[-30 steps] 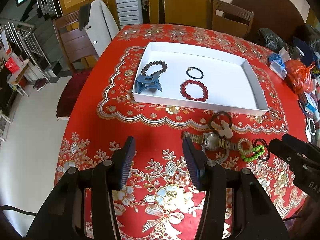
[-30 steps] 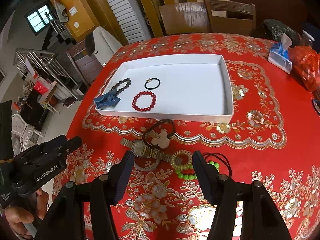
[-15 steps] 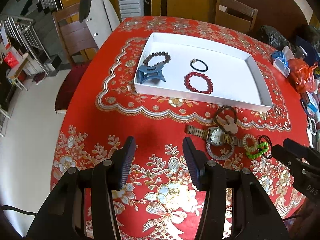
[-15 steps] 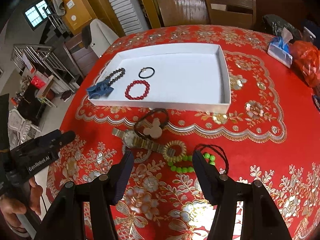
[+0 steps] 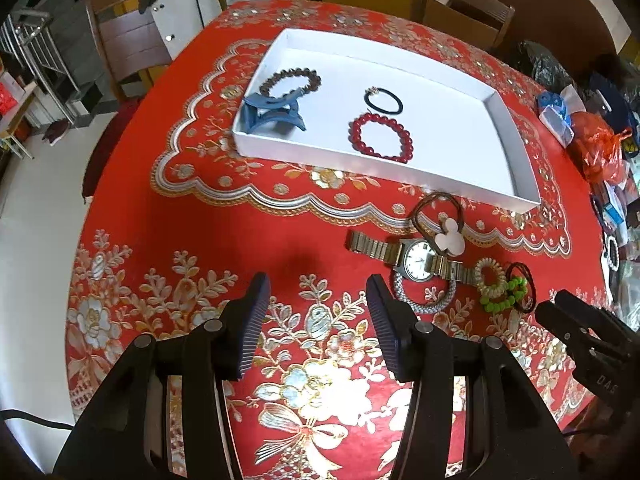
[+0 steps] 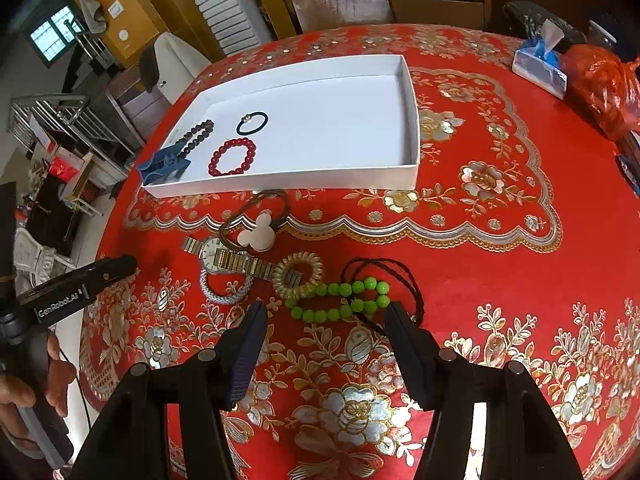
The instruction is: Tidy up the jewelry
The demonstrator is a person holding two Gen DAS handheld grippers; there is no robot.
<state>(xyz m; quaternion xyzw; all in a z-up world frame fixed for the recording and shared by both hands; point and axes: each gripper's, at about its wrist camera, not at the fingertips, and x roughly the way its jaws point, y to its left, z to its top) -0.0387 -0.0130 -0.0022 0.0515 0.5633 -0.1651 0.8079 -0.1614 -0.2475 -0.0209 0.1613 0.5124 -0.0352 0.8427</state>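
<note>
A round counter (image 5: 224,232) covered in a red cloth with gold and silver flowers fills both views. On its far half lies a shallow white tray (image 5: 516,152), rectangular with low walls. Inside the tray, toward its left end, sit a blue hair claw (image 5: 272,114), a dark brown bead bracelet (image 5: 290,80) touching the claw, a red bead bracelet (image 5: 380,136) and a thin black hair tie (image 5: 384,100) just beyond the red one.

The left gripper (image 5: 318,316) points steeply down at bare cloth; its jaws are opening, with nothing between them. The right gripper (image 6: 326,330) hangs over the loose pieces, jaws apart and clamping nothing; the near end of the green bead bracelet (image 6: 340,298) lies just beyond its fingertips.

Loose jewelry lies on the cloth between the tray and the grippers: a gold-banded wristwatch (image 6: 228,258), a brown hair tie with a white mouse-shaped charm (image 6: 256,232) touching the watch, a silver beaded bangle (image 6: 224,292) partly under the watch band, a coiled clear hair tie (image 6: 300,274) at the band's end, and a black cord loop (image 6: 400,284) overlapping the green beads.

A hand (image 6: 24,396) grips the left tool's handle at the edge of the right view.
</note>
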